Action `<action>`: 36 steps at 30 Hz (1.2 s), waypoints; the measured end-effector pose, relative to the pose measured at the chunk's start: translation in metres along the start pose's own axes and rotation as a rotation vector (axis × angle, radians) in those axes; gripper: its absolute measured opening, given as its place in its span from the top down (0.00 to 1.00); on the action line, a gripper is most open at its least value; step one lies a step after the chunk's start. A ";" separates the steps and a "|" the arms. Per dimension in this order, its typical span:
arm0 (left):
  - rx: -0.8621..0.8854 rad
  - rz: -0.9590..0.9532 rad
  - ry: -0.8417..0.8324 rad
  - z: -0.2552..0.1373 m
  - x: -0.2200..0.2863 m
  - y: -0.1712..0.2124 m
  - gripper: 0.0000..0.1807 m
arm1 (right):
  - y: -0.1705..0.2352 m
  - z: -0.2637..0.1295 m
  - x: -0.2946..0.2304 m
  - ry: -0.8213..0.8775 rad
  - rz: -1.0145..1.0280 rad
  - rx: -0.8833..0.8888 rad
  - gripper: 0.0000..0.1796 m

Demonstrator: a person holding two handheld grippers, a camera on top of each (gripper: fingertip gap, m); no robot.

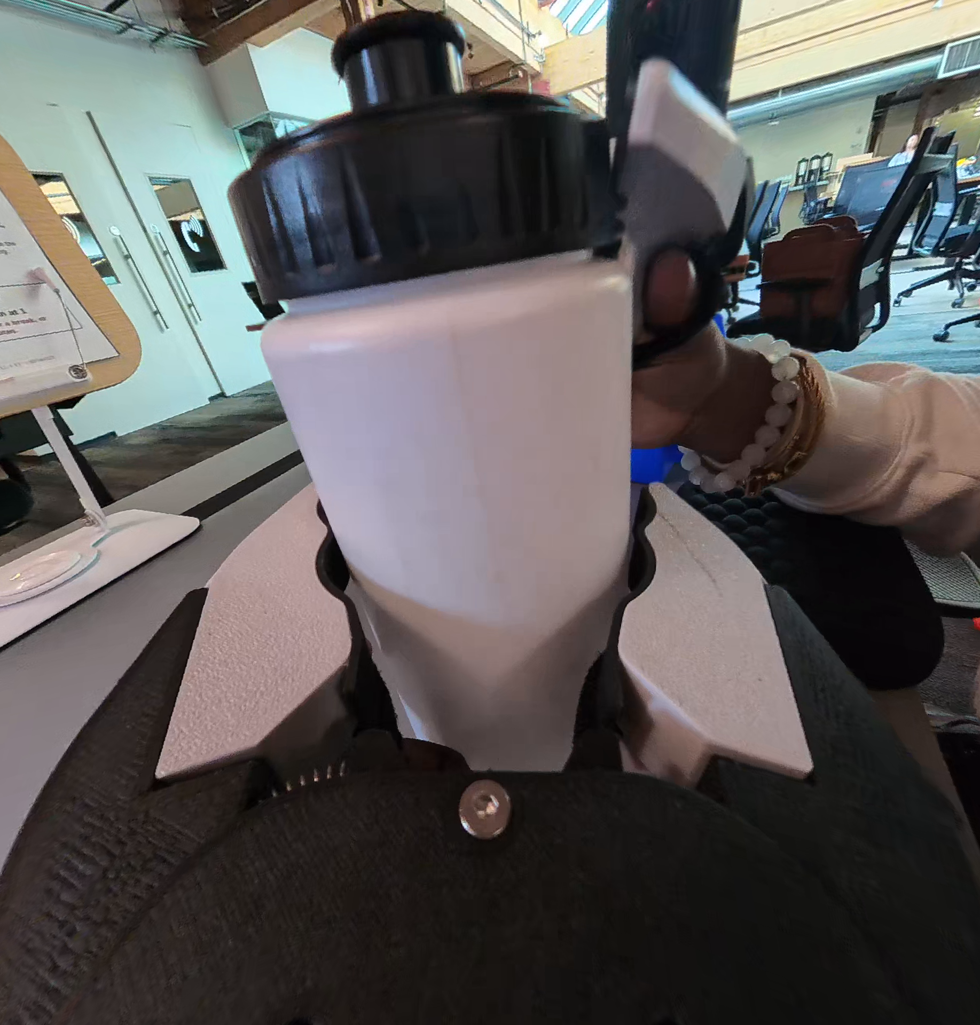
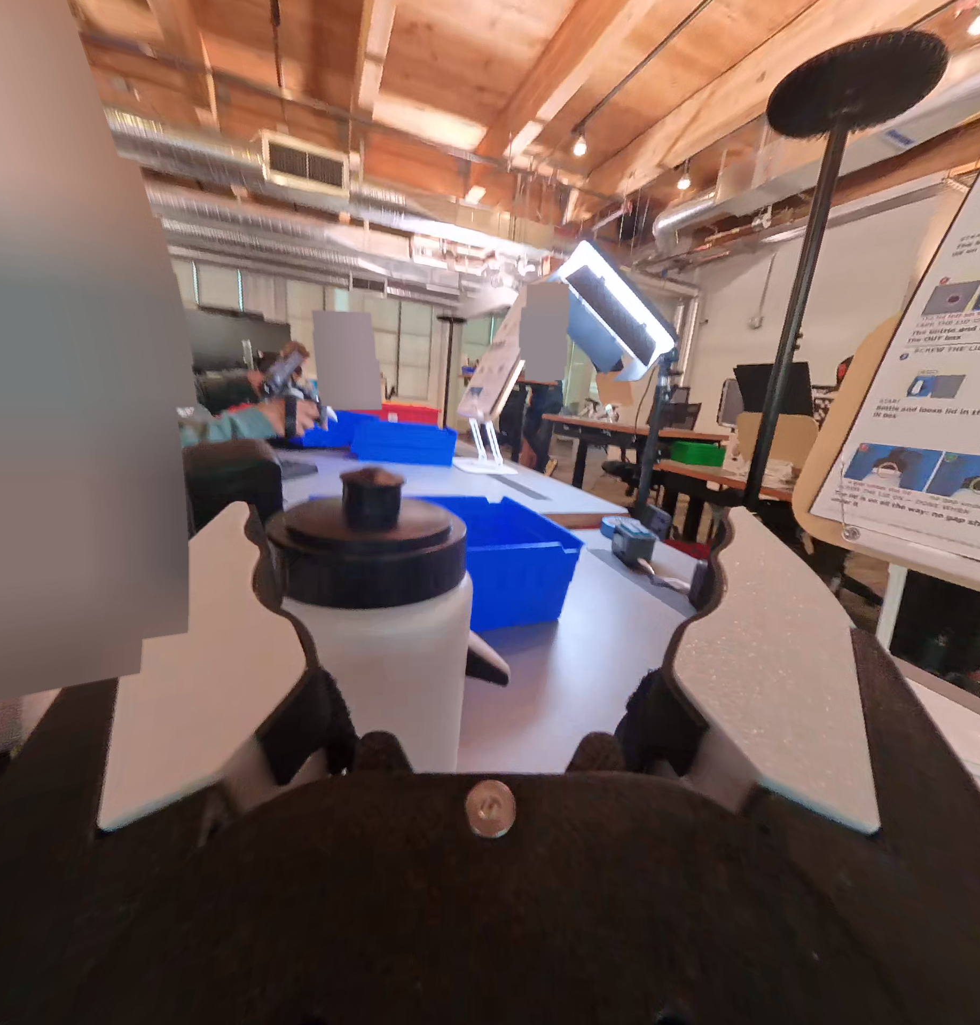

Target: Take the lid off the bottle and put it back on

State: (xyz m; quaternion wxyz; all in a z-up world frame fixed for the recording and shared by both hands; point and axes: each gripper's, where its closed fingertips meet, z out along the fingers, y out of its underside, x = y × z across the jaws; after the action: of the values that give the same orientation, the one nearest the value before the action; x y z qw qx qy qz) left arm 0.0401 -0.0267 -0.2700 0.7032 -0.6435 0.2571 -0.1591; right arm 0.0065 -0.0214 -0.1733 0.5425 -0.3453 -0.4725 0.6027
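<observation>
Your left gripper (image 1: 476,582) is clamped on the white bottle (image 1: 454,432), holding it upright above the grey table (image 1: 60,693). Its black lid (image 1: 421,194) is on. Your right gripper (image 2: 487,582) is spread wide, its left finger (image 2: 221,610) beside the lid, a blue bin (image 2: 521,566) behind.

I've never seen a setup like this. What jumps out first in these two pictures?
A white bottle with a black lid fills the left wrist view, clamped low down by the left gripper. In the right wrist view, the right gripper stands open beside that lid, with a blue bin on the table behind.
</observation>
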 end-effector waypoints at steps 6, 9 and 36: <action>0.014 -0.011 -0.030 -0.001 -0.005 -0.001 0.44 | 0.013 0.007 -0.015 -0.114 0.056 -0.206 0.34; 0.003 -0.048 -0.037 0.000 -0.006 0.004 0.48 | 0.016 0.007 -0.023 -0.134 0.127 -0.212 0.43; -0.070 -0.030 0.021 0.001 0.004 0.016 0.48 | 0.028 0.002 -0.042 -0.193 0.117 -0.244 0.57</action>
State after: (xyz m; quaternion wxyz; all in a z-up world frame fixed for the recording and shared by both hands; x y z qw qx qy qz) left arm 0.0425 -0.0260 -0.2860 0.6751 -0.6698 0.2600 -0.1674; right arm 0.0028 -0.0618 -0.2027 0.4126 -0.3760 -0.5711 0.6019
